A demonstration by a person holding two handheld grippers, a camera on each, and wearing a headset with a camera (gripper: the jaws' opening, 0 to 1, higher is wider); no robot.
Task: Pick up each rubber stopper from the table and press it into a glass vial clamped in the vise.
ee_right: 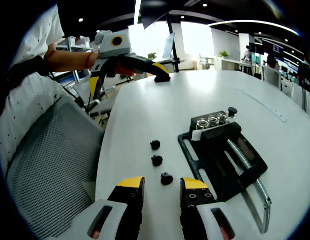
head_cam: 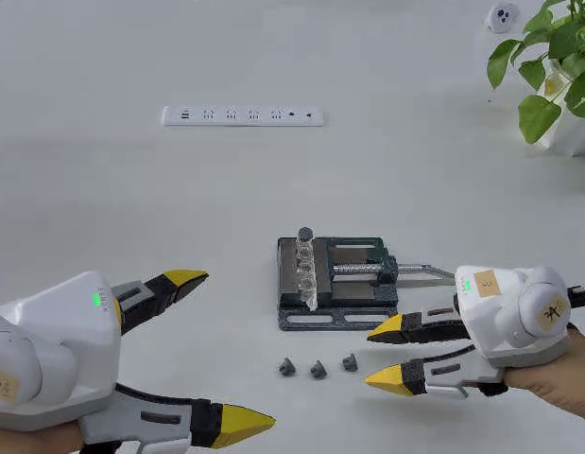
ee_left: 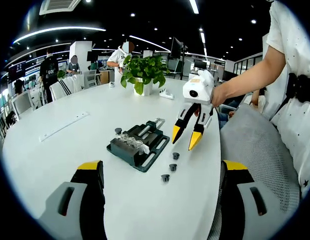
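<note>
Yellow-tipped jaws of the left gripper (head_cam: 226,350) stand wide apart and empty over the near left corner of the tabletop (head_cam: 131,208), well apart from the work. Toward the right edge, the right gripper (head_cam: 371,357) has its jaws parted more narrowly and holds nothing. Its tips point at the three rubber stoppers (head_cam: 318,370), which lie loose in a short row on the tabletop just beside those tips. Just beyond the row, about the middle of the tabletop, sits the vise (head_cam: 353,284). It clamps a line of glass vials (head_cam: 308,274) upright, four as far as I can count, running away from the near edge. The farthest vial carries a dark stopper (head_cam: 305,234), seemingly already pressed home, while the nearer ones look open at the mouth. By that reading one vial is done and three picks and presses are left, none yet begun. Farther off, a white power strip (head_cam: 243,115) lies toward the far edge, and a potted plant (head_cam: 547,66) stands at the far right corner.
</note>
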